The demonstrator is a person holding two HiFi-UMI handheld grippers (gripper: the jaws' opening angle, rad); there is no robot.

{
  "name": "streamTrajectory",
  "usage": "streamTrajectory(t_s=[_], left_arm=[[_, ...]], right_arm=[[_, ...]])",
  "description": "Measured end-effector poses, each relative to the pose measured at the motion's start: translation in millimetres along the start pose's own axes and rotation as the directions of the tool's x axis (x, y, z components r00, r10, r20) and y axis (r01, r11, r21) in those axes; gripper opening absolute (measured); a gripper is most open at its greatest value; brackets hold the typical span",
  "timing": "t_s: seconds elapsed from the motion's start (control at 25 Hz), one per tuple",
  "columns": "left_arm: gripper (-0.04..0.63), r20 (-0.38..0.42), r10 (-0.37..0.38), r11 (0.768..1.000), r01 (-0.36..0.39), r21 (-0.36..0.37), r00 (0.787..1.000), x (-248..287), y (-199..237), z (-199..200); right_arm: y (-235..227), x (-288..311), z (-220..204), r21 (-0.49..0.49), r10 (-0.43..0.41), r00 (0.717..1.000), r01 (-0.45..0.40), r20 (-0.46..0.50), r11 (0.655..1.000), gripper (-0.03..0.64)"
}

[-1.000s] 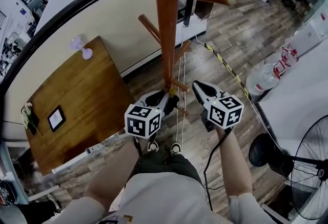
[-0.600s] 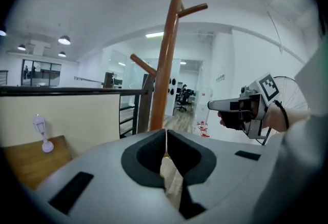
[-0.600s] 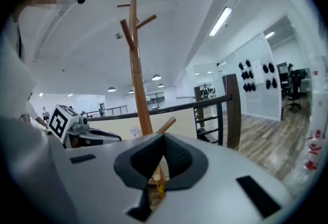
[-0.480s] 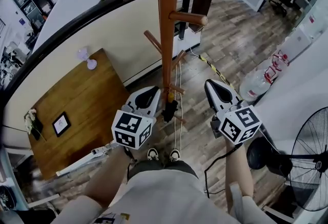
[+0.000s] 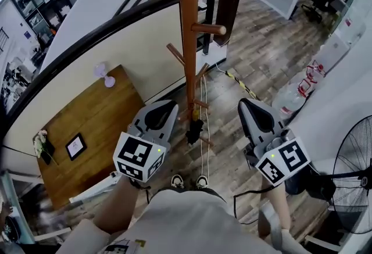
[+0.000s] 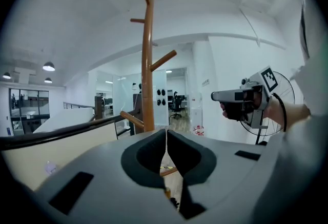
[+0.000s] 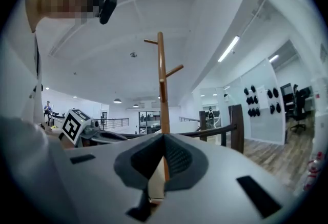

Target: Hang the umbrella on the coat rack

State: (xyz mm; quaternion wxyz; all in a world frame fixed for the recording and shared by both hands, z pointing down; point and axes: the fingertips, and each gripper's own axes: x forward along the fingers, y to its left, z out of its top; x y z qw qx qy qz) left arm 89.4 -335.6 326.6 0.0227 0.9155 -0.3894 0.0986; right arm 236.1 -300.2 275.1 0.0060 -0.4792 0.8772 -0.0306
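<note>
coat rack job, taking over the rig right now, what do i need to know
Left gripper: jaws shut, empty, held beside the coat rack, not touching it.
Right gripper: jaws shut, empty, on the rack's other side.
Umbrella: the small dark bundle hanging low on the rack's pole looks like it, and neither gripper is touching it.
Done: the hanging, it seems.
Left: nothing obvious; maybe check that it sits firmly on its peg.

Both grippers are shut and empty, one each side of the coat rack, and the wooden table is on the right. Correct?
No. The head view shows the wooden table on the left of the coat rack. The left gripper and right gripper are shut and empty, one each side.
</note>
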Motion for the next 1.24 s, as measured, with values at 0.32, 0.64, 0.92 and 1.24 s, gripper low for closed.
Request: streamTrajectory(t_s=[0.32,0.64,0.92,1.24], left_arm=[[0.013,0.002,-0.014,0.999,0.014,0.034,1.0,-31.8,-14.6,9.3],[0.012,-0.081,-0.007,1.0,0.007,0.001,0.997,-42.0,-24.3,-22.8],[0.012,-0.097,-0.002,1.0,0.002,-0.003,0.995,-46.2,-18.1,-34.3],[0.012,-0.099,-0.02,1.0,0.02,-0.002,0.995,-43.2,-19.5,-34.7]], right_arm=[[26.3,-32.7,7.5,0.211,0.053,0.998,-0.06,0.038,0.976,0.003],[49.2,-33.4,-41.4,0.149,0.051,0.991,-0.033,-0.121,0.988,0.003],[51.4,-23.2,-46.5,0.163,0.046,0.993,-0.028,-0.107,0.986,0.003],[52.2,-18.2,-46.5,0.127,0.023,0.993,-0.008,-0.113,0.992,0.003]])
